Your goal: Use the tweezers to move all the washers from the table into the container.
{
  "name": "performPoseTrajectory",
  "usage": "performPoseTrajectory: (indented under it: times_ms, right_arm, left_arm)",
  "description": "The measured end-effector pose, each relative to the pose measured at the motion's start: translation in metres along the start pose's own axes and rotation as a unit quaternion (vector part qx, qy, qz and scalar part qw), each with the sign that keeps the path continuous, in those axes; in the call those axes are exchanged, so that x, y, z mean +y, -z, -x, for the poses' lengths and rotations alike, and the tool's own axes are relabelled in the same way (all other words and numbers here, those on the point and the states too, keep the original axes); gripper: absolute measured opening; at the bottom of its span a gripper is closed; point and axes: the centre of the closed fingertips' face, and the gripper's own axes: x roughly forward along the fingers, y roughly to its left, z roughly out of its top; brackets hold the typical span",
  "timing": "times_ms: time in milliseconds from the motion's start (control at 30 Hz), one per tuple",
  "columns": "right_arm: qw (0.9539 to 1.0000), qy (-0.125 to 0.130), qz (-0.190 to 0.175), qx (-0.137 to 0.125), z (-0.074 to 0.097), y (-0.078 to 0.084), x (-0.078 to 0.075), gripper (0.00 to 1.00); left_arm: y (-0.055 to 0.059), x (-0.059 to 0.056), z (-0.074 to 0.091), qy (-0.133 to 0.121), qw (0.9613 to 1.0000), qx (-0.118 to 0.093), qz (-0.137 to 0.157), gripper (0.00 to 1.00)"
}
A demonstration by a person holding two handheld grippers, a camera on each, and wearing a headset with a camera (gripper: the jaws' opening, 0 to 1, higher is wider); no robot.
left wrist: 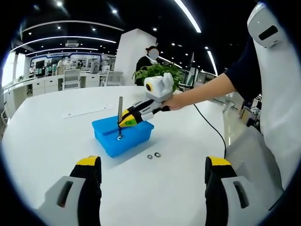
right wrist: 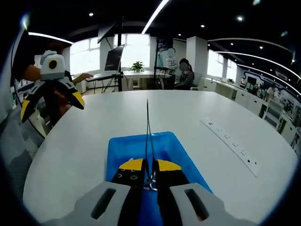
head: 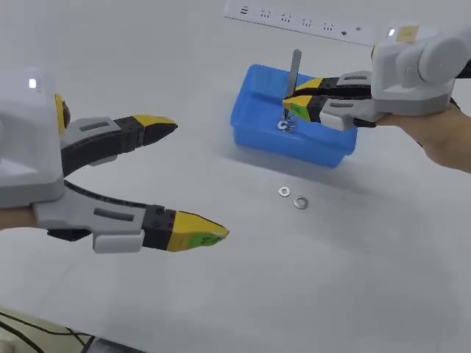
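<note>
My right gripper (head: 293,103) is shut on the grey tweezers (head: 296,68), which stand upright over the blue container (head: 254,121). A washer (head: 285,126) sits at the tweezers' lower tips inside the container; I cannot tell whether it is pinched or lying there. Two washers (head: 284,192) (head: 300,202) lie on the white table just in front of the container. My left gripper (head: 184,180) hovers open and holding nothing at the left. In the left gripper view the container (left wrist: 110,136), the two washers (left wrist: 154,155) and the right gripper (left wrist: 129,118) lie ahead. The right gripper view has the tweezers (right wrist: 147,127) between its closed jaws.
A white power strip (head: 294,18) lies along the table's far edge behind the container. Cables (head: 44,331) run over the table's near left corner. People stand by desks in the background of both gripper views.
</note>
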Motion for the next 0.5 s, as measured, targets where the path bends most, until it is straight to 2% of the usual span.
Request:
performPoseTrajectory:
  times_ms: [500]
  right_arm:
    - [1.0000, -0.002, 0.004, -0.001, 0.0026, -0.0055, 0.0056, 0.08]
  left_arm:
    - [-0.0043, 0.0043, 0.0038, -0.007, 0.9999, -0.009, 0.003, 0.96]
